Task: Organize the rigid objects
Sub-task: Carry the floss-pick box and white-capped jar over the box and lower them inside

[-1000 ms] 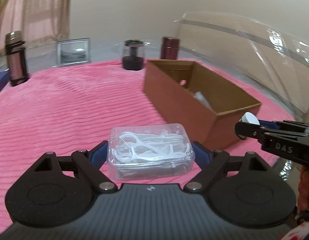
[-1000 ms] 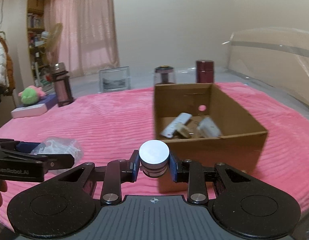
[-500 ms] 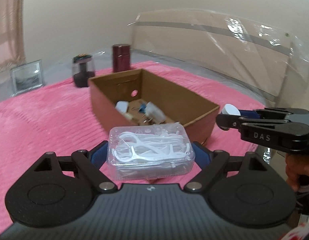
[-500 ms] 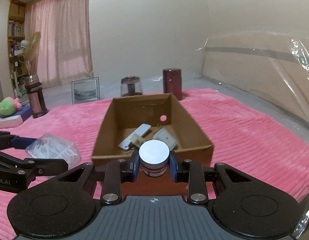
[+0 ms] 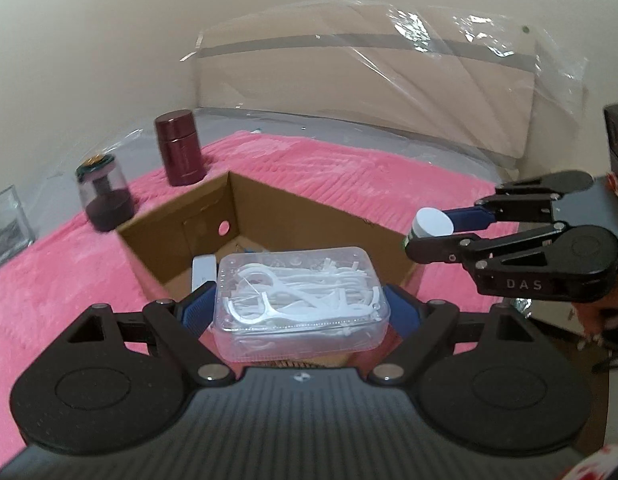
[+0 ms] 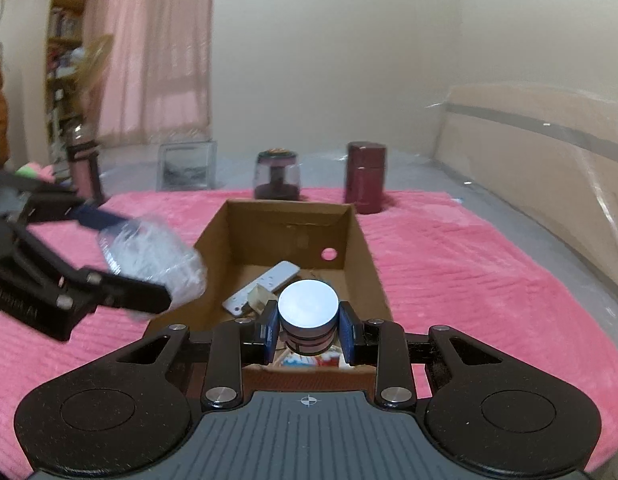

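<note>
My left gripper [image 5: 299,314] is shut on a clear plastic box of white floss picks [image 5: 299,296] and holds it above the near end of an open cardboard box [image 5: 305,204]. My right gripper [image 6: 309,330] is shut on a small round jar with a white lid [image 6: 308,306], held over the near edge of the same cardboard box [image 6: 365,240]. The right gripper with the jar [image 5: 431,222] also shows in the left wrist view at the right. The left gripper's floss box [image 6: 151,258] shows blurred at the left of the right wrist view. A white remote-like item [image 6: 265,284] lies inside the box.
The box stands on a pink ribbed blanket [image 6: 469,260]. Behind it stand a dark red canister [image 6: 365,178], a clear jar with dark contents [image 6: 276,176], a picture frame [image 6: 187,166] and a thermos [image 6: 83,160]. A plastic-wrapped headboard [image 5: 369,92] runs along the right.
Both grippers have moved forward and over the cardboard box with their objects still held. The left gripper has swung right toward the box; the box now lies directly under both.
</note>
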A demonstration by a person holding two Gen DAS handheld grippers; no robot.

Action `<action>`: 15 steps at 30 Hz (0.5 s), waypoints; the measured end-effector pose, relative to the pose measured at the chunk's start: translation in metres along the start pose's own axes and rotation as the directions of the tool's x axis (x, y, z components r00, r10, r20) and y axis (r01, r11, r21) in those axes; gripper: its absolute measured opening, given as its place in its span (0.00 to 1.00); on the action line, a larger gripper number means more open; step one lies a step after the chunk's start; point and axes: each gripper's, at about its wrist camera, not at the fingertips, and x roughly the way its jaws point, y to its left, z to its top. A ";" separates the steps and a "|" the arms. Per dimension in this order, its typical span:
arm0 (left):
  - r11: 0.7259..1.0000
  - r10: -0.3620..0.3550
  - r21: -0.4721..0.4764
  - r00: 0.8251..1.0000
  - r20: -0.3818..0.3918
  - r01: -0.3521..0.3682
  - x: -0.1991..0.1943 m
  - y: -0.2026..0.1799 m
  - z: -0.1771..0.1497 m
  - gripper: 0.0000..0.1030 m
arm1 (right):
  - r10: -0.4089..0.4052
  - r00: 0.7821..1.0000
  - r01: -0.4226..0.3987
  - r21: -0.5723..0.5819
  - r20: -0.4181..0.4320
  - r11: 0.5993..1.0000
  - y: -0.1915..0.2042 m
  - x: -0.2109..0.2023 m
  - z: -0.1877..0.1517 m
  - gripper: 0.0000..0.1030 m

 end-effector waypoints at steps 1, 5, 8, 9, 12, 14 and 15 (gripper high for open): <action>1.000 -0.014 0.021 1.000 -0.004 0.014 0.004 0.003 0.006 0.82 | 0.012 1.000 -0.012 -0.012 -0.015 1.000 -0.002 0.005 0.004 0.27; 0.993 -0.058 0.098 0.998 -0.039 0.062 0.018 0.018 0.027 0.82 | 0.068 0.994 -0.076 -0.103 -0.086 0.992 -0.009 0.025 0.024 0.27; 0.983 -0.088 0.155 0.991 -0.101 0.103 0.035 0.026 0.040 0.82 | 0.100 0.981 -0.129 -0.174 -0.168 0.976 -0.012 0.042 0.034 0.27; 0.977 -0.100 0.178 0.987 -0.124 0.121 0.042 0.028 0.043 0.82 | 0.115 0.974 -0.155 -0.204 -0.196 0.967 -0.012 0.049 0.037 0.27; 0.956 -0.099 0.255 0.976 -0.192 0.147 0.063 0.029 0.046 0.82 | 0.129 0.954 -0.208 -0.287 -0.270 0.935 -0.008 0.067 0.039 0.27; 0.943 -0.103 0.287 0.967 -0.233 0.169 0.075 0.027 0.045 0.82 | 0.135 0.940 -0.239 -0.322 -0.313 0.916 -0.005 0.078 0.040 0.27; 0.937 -0.104 0.300 0.962 -0.254 0.181 0.082 0.027 0.044 0.82 | 0.139 0.930 -0.259 -0.335 -0.341 0.906 -0.004 0.084 0.039 0.27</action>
